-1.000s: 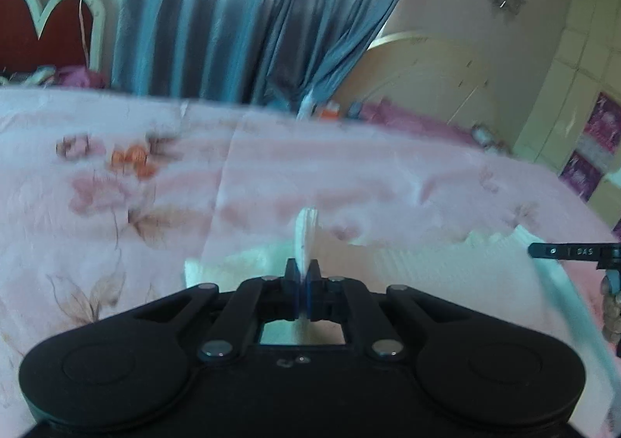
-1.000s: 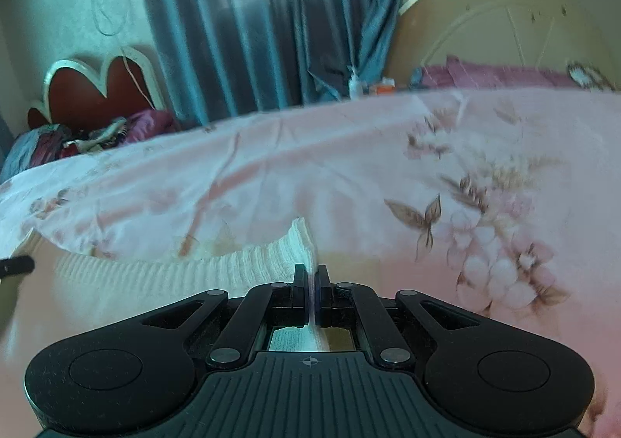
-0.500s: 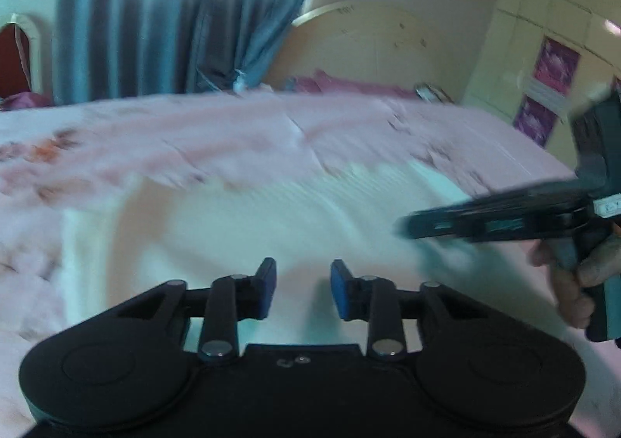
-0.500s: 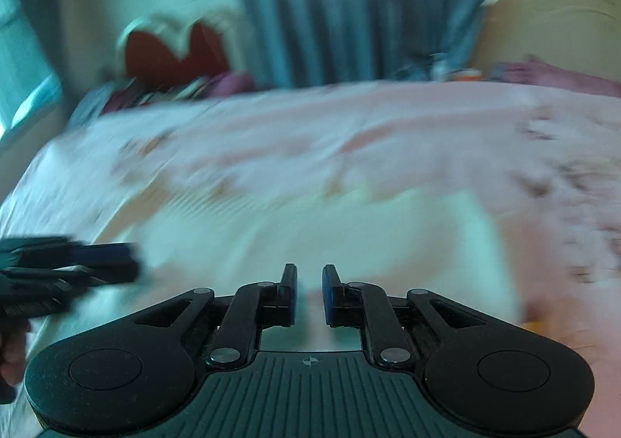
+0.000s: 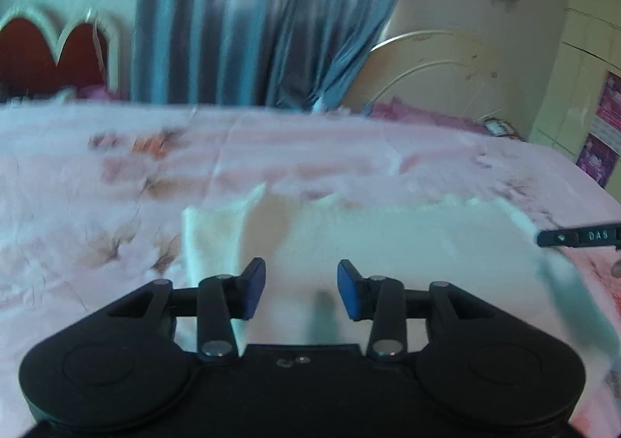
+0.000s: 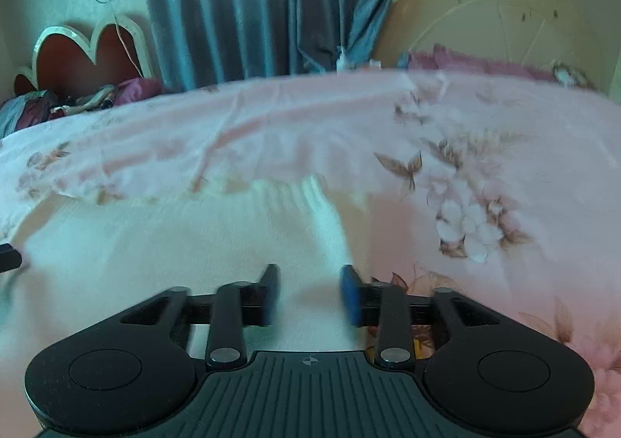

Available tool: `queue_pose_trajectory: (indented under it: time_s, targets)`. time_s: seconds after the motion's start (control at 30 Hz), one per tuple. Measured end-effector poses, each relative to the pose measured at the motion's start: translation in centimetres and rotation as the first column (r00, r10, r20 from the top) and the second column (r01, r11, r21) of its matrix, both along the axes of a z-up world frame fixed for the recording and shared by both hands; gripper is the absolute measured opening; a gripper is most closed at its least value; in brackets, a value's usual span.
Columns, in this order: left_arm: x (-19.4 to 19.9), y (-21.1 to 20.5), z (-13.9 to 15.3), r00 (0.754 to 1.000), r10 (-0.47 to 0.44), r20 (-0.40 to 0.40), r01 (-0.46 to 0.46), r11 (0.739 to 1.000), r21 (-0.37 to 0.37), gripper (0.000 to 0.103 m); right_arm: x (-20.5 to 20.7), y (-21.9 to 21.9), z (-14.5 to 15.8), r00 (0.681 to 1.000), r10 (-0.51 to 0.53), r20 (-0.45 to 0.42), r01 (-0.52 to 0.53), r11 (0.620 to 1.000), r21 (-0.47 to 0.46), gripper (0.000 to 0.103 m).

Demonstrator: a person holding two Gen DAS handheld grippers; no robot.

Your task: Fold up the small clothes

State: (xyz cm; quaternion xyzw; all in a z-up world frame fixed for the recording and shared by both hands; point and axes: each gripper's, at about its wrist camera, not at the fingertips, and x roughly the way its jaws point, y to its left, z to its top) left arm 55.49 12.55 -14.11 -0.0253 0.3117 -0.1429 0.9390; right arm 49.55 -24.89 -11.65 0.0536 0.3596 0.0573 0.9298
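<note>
Cream ribbed knit garment (image 5: 407, 244) lies flat, long axis across the pink floral bedsheet (image 5: 116, 185); my left gripper (image 5: 301, 288) and right gripper (image 6: 310, 292) have just been opening, nothing between them.

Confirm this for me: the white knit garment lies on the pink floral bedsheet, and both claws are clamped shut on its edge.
Wrong on the claws. The white knit garment does lie on the pink floral bedsheet, but both wrist views show the jaws apart: the left claw and the right claw have just been opening, with nothing pinched between the pads, only the cloth lying below.
</note>
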Motion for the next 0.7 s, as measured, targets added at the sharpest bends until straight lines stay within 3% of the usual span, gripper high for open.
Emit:
queue_pose_trajectory:
  time_s: [0.1,0.2,0.27,0.5,0.7]
  targets:
    - [-1.7,-3.3,0.2,0.997,-0.077,0.001,0.077,0.997,0.001,0.05,-2.3,3.2,0.3,0.993,0.119,0.007,-0.119,0.992,0.033,0.05]
    - [-3.2,-6.1,-1.0,0.992,-0.123,-0.035,0.124,0.991,0.046,0.051,-3.6,5.8,-0.9,0.983,0.176,-0.045,-0.173,0.983,0.06,0.05]
    - [-3.6,-6.4,-2.2,0.991,-0.115,-0.071,0.119,0.991,0.054,0.051,-4.2,6.8,-1.8,0.98,0.188,-0.07,-0.187,0.982,0.029,0.05]
    - [-4.2,-3.6,-2.7,0.995,-0.042,-0.088,0.049,0.996,0.077,0.05,-5.6,3.7,-2.8,0.994,0.05,-0.1,-0.056,0.997,-0.051,0.05]
    - [-4.5,-2.9,-2.3,0.996,-0.007,-0.091,0.014,0.997,0.08,0.05,-6.2,3.5,-1.7,0.994,0.05,-0.098,-0.054,0.998,-0.04,0.05]
